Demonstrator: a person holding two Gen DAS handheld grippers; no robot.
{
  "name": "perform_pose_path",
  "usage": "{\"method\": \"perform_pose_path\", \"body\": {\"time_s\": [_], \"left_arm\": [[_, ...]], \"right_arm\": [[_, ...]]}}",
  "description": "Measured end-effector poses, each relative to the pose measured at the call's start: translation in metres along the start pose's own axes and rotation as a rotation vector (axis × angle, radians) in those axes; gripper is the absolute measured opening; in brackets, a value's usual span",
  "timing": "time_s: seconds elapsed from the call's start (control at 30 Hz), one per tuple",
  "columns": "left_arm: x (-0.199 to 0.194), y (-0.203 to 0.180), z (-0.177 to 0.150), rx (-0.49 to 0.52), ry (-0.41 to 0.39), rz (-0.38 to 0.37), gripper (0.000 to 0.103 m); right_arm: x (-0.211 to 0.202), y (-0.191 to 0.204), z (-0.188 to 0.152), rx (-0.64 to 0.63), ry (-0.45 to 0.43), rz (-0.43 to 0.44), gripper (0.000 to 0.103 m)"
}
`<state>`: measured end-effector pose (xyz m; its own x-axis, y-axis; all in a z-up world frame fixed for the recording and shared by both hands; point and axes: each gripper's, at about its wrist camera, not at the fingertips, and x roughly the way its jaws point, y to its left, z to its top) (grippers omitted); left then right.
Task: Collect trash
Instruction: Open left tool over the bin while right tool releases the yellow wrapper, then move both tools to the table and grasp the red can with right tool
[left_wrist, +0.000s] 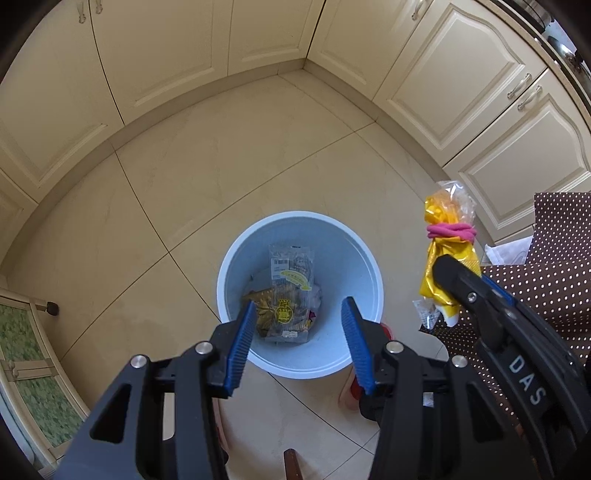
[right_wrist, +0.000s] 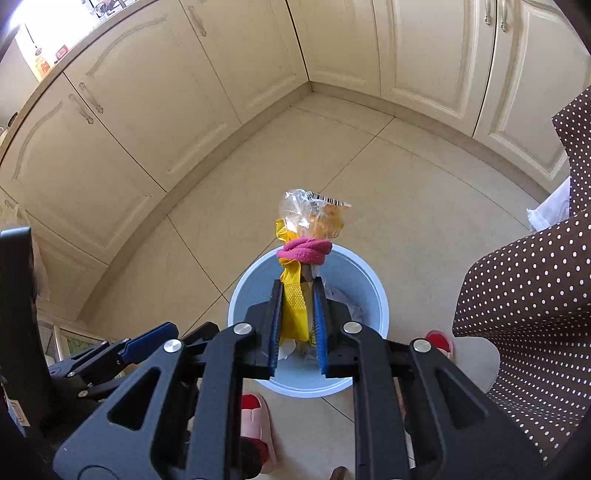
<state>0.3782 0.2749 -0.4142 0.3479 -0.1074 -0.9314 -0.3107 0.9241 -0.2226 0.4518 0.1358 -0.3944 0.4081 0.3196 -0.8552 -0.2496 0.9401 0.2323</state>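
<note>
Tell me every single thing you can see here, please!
bin: one, pale blue, on the floor under both grippers
wrappers: several, clear and gold, inside the bin
trash bundle: one, yellow and clear plastic tied with a pink band, clamped in the right gripper above the bin
cabinets: many doors, cream, along the walls
floor: beige tiles
slippers: two, pink and red, beside the bin
dotted cloth: brown with white spots, at right
left gripper: open, empty
right gripper: shut on the trash bundle
</note>
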Motion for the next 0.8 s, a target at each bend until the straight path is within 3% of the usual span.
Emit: {"method": "perform_pose_path", "body": {"time_s": [0.3, 0.5, 0.8], "left_arm": [[-0.013, 0.004, 0.002, -0.013, -0.026, -0.001, 0.047], [-0.031, -0.001, 0.002, -0.019, -0.058, -0.010, 0.047], [-0.093, -0.031, -0.006, 0.035, -0.157, -0.015, 0.047]], "right_arm": [[-0.005, 0.006, 0.006, 0.007, -0.026, 0.005, 0.027], [-0.024, 0.005, 0.009, 0.008, -0.051, -0.001, 0.028], [-0.115, -0.006, 0.008, -0.029, -0.194, -0.038, 0.028]]}}
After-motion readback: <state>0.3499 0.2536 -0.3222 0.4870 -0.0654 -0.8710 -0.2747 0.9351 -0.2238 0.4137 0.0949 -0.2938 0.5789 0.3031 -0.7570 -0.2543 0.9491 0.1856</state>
